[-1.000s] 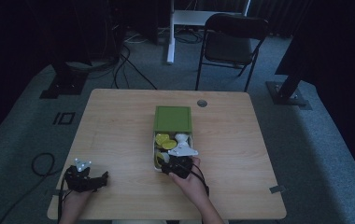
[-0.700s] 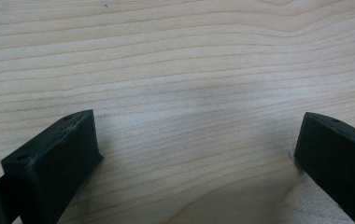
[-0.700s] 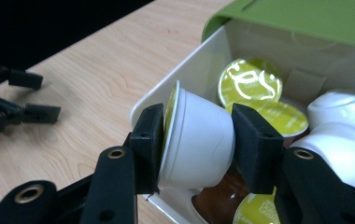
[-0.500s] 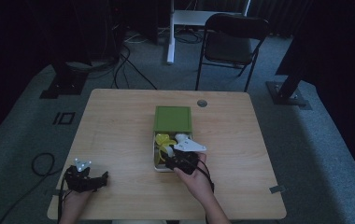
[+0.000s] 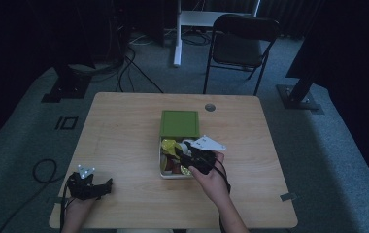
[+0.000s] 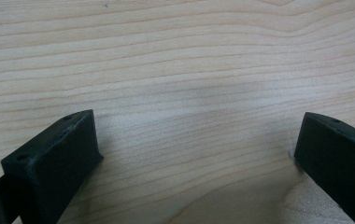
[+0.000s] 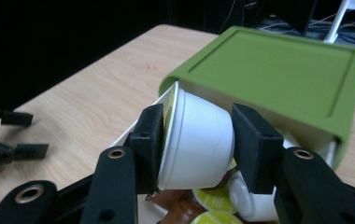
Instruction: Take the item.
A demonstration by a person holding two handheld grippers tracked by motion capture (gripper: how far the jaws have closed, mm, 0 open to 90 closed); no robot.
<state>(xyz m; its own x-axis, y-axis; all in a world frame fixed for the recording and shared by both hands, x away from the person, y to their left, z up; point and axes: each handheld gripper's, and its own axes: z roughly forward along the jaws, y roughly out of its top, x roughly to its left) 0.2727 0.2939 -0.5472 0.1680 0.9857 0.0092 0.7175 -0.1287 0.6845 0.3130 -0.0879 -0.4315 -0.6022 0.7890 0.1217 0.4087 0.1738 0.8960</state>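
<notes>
A white box [image 5: 161, 167] with its green lid [image 5: 179, 123] slid back stands mid-table, holding several small capsules [image 5: 169, 145] with yellow-green foil tops. My right gripper [image 5: 182, 154] hovers over the box, shut on one white capsule [image 7: 196, 138] lying on its side between the pads, lifted above the others [image 7: 213, 199]. The green lid [image 7: 278, 70] rises just behind it. My left gripper [image 5: 106, 185] rests at the table's front left, jaws wide apart over bare wood [image 6: 189, 84], nothing between them.
A round cable port [image 5: 209, 107] sits in the table's far edge. A black folding chair [image 5: 241, 46] and a white desk leg [image 5: 176, 34] stand beyond the table. Cables [image 5: 41, 170] lie on the floor at left. A grey tab [image 5: 288, 196] marks the table's right front.
My right gripper has risen from inside the box with the white capsule held in it and shifted slightly right. The left gripper has stayed where it was.
</notes>
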